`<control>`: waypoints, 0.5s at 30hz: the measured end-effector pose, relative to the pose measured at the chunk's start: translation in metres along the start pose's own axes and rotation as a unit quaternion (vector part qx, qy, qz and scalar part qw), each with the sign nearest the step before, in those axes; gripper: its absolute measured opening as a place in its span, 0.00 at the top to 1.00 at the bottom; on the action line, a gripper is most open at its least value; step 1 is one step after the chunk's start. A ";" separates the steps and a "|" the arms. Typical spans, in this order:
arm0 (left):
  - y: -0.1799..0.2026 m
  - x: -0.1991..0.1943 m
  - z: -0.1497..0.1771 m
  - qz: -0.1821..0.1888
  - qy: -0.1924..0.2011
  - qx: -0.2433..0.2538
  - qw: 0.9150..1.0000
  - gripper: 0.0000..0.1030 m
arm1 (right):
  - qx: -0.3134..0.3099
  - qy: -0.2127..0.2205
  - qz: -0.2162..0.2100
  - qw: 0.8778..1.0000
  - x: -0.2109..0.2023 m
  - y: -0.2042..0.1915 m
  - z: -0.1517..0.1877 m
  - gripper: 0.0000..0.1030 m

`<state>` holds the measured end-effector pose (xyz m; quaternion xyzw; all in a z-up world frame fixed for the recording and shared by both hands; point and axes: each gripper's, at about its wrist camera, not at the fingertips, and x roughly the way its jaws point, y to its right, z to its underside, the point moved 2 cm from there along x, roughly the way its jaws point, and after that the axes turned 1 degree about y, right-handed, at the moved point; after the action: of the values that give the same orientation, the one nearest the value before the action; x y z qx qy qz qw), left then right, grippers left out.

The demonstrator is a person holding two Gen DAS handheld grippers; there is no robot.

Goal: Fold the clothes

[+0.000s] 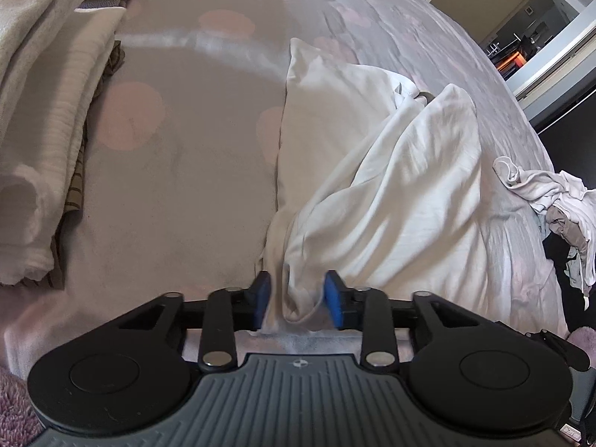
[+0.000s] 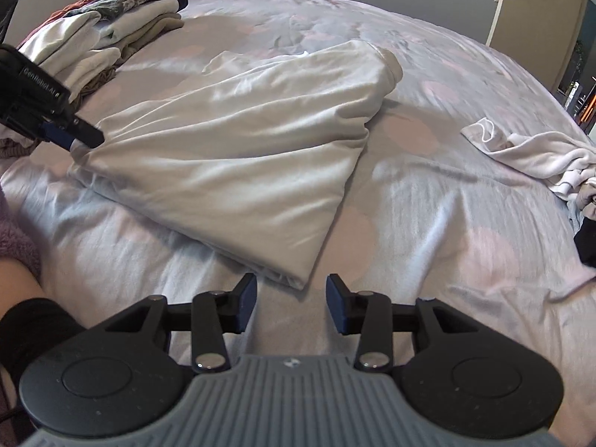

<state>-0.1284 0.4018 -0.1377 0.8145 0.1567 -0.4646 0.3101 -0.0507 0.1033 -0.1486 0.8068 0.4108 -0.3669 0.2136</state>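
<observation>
A white garment [image 2: 231,141] lies crumpled and partly folded on the bed, its near corner pointing toward me. My left gripper [image 1: 298,298] is shut on a bunched edge of this white garment [image 1: 391,186], with the cloth squeezed between the blue pads. In the right wrist view the left gripper [image 2: 80,139] sits at the garment's left corner. My right gripper [image 2: 290,305] stands open just short of the near corner, nothing between its fingers.
The bed has a grey cover [image 2: 428,223] with pink spots. A stack of folded clothes [image 2: 123,26] stands at the far left, seen close as folded clothes [image 1: 44,93]. Loose unfolded clothes [image 2: 540,156] lie at the right edge. A person's fuzzy sleeve [image 2: 18,246] is at the left.
</observation>
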 end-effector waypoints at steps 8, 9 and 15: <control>0.003 0.002 0.005 -0.030 -0.008 0.024 0.999 0.97 | 0.021 -0.006 -0.007 1.000 0.006 0.007 0.000 0.93; 0.004 0.006 0.005 -0.037 -0.014 0.028 0.999 0.97 | 0.025 -0.008 -0.008 1.000 0.007 0.008 0.000 0.93; 0.006 0.010 0.003 -0.053 -0.033 0.033 0.997 0.89 | 0.034 -0.017 -0.009 0.999 0.001 0.009 -0.002 0.91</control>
<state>-0.1221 0.3948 -0.1453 0.7989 0.1738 -0.5123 0.2629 -0.0423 0.1001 -0.1478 0.8034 0.4016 -0.3962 0.1903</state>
